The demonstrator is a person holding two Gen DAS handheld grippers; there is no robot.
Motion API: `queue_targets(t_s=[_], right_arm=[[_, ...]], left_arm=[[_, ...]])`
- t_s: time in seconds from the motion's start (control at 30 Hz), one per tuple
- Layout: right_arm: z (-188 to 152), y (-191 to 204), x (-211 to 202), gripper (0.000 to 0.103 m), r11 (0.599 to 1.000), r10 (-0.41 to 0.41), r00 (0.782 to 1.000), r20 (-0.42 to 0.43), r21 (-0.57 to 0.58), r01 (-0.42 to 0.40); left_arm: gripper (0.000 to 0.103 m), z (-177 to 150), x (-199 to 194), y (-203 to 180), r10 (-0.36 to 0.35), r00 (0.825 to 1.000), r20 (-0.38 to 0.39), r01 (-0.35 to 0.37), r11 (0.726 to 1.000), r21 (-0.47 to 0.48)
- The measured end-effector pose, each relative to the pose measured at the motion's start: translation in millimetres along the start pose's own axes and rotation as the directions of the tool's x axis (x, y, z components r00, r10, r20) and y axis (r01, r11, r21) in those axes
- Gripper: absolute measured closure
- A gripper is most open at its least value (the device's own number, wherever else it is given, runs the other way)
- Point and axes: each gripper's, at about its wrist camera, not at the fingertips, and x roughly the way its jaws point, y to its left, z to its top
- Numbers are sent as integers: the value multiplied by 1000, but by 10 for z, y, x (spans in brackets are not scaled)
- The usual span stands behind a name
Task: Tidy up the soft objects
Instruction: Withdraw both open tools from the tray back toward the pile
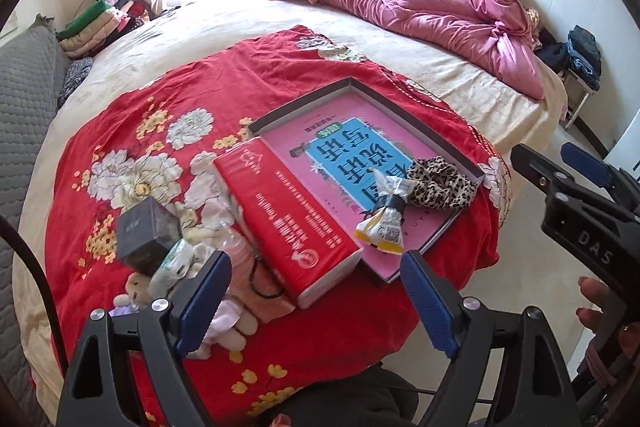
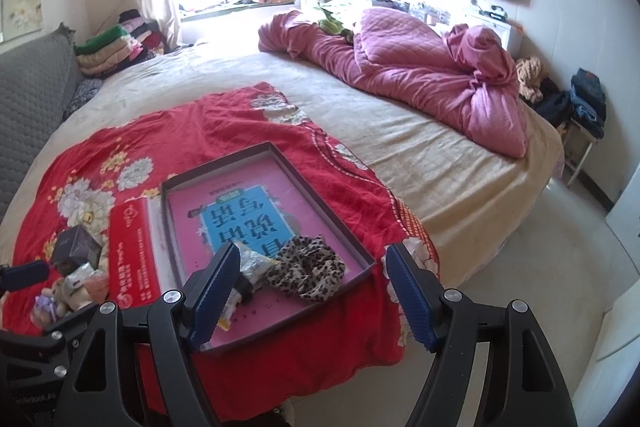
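Observation:
A shallow box tray (image 1: 352, 83) (image 2: 276, 153) with a pink and blue printed bottom lies on a red floral cloth (image 1: 200, 87) (image 2: 200, 123) on the bed. A leopard-print scrunchie (image 1: 440, 183) (image 2: 308, 271) and a tied snack packet (image 1: 386, 223) (image 2: 248, 263) lie in the tray's near end. Left of the tray sits a red pack (image 1: 288, 223) (image 2: 134, 247), then a dark cube box (image 1: 146, 231) (image 2: 78, 247) and small plush toys (image 1: 232, 323) (image 2: 60, 301). My left gripper (image 1: 316, 295) hangs open above the pack's near end. My right gripper (image 2: 312, 291) is open over the tray's near end.
A crumpled pink quilt (image 1: 420, 3) (image 2: 400, 67) lies across the far side of the bed. Folded clothes (image 1: 108, 23) (image 2: 116, 47) are stacked by the window. A grey padded headboard (image 1: 24, 99) stands at left, and bare floor (image 2: 540, 267) lies at right.

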Motion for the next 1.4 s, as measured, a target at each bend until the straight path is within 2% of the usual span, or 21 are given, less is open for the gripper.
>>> queue_targets(t_s=[0.57,0.93,1.4], right_arm=[[-12,677,-502,26,992,101,994,49,-84,-97],[-72,1046,-648,26,979,151,987,56,-146,-141],[-121,1454,-661,26,953,228,973,31,-210,-217]], left_arm=[[17,-298,-271,496,31,999,12,-30,997,-72],[17,-455,-406,800,60,998,20,-58,992,-111],[17,-666,-481,1374,98,995,-18,-99,974,-205]])
